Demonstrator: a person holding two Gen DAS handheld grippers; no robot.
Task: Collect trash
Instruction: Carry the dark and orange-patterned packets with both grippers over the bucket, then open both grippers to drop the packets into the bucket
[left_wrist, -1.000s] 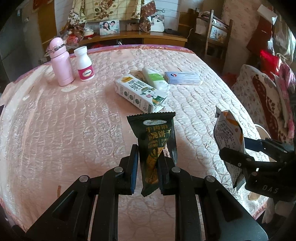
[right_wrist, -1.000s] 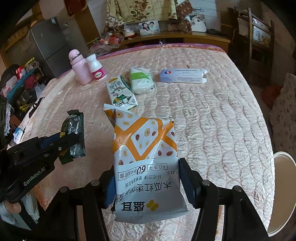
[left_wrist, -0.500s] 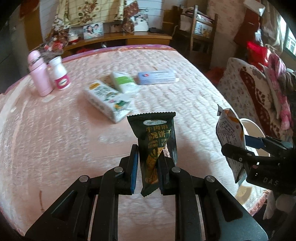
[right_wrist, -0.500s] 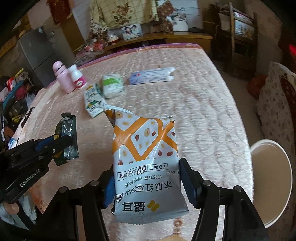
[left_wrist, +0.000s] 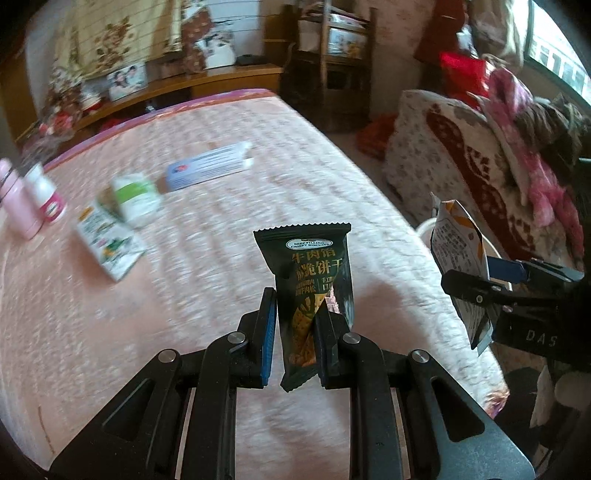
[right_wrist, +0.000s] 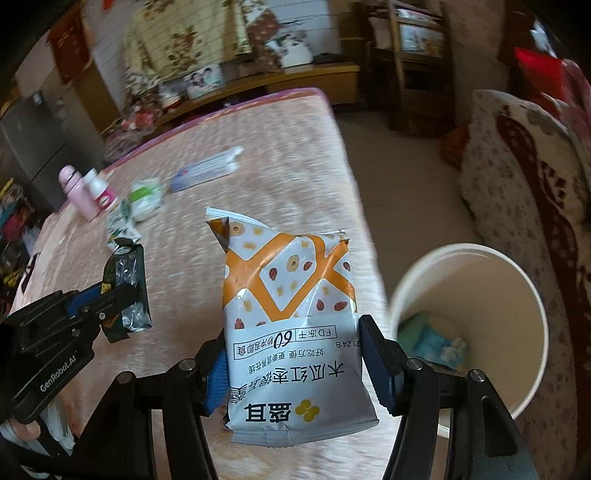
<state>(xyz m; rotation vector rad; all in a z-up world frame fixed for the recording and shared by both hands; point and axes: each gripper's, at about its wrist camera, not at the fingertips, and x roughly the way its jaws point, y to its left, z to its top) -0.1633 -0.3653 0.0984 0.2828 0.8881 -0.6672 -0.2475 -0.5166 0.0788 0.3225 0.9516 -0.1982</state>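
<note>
The left hand-held gripper (left_wrist: 295, 332) is pinching a glossy dark-green "BEEF FILLING CRISPY BISCUITS" wrapper (left_wrist: 314, 288) at frame centre; the right hand-held gripper (right_wrist: 295, 362) is clamping a crinkled orange-and-white pouch (right_wrist: 291, 317).

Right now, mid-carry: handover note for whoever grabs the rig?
Left gripper: shut on the dark green biscuit wrapper, held upright above the pink quilted bed.
Right gripper: shut on the orange-and-white snack bag, at the bed's edge beside the white trash bin.
Bin stands on the floor right of the bed; some blue-green trash already lies in it.
Done: both wrappers picked up.
Left: drop both into the bin. On the bed remain a milk carton, a green-and-white packet and a blue-and-white box; the pink flask and white pill bottle look like keepers.
</note>
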